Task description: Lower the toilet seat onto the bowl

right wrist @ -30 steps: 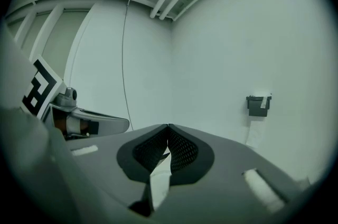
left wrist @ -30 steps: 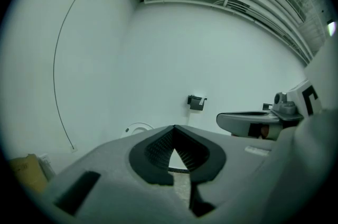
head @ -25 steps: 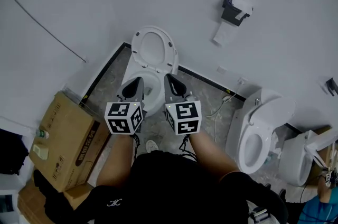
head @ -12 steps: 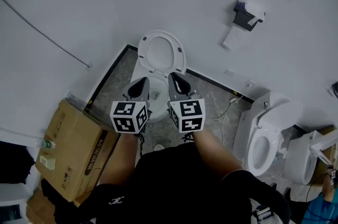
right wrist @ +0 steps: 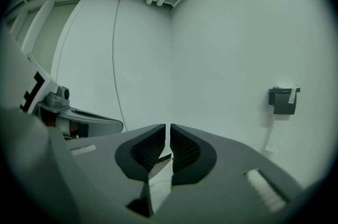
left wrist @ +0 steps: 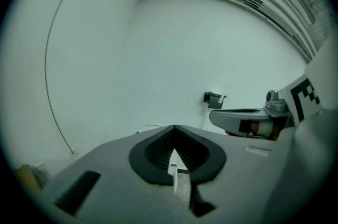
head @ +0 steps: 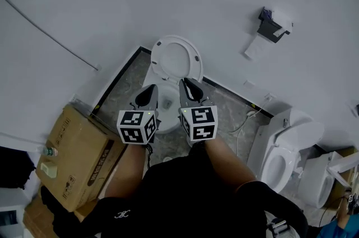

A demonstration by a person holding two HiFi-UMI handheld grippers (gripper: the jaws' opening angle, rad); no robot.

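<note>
both grippers had been brought slightly nearer the toilet since the earlier frames, and the view had shifted so that the toilet paper holder [head: 274,22] sat farther to the right. seen from the head view, the toilet seat [head: 178,60] was raised upright against the white wall, not yet lowered, with the bowl [head: 166,99] below it, partly covered by the two grippers. the left gripper [head: 150,88] was held over the left of the bowl with its jaws clenched together on nothing. the right gripper [head: 187,83] was held beside it, just below the seat's lower rim; its jaws had just been opening and were parted by a narrow slit, with nothing between them. a cardboard box [head: 78,155] was seen on the floor to the left and a second toilet [head: 283,147] well apart to the right. the step in hand was judged to be the approach to the seat. it would likely be done best if the right jaws were opened wider, the seat's free rim were taken near its top, and the seat were swung down about its hinge slowly, so that it was set on the bowl rather than dropped.
</note>
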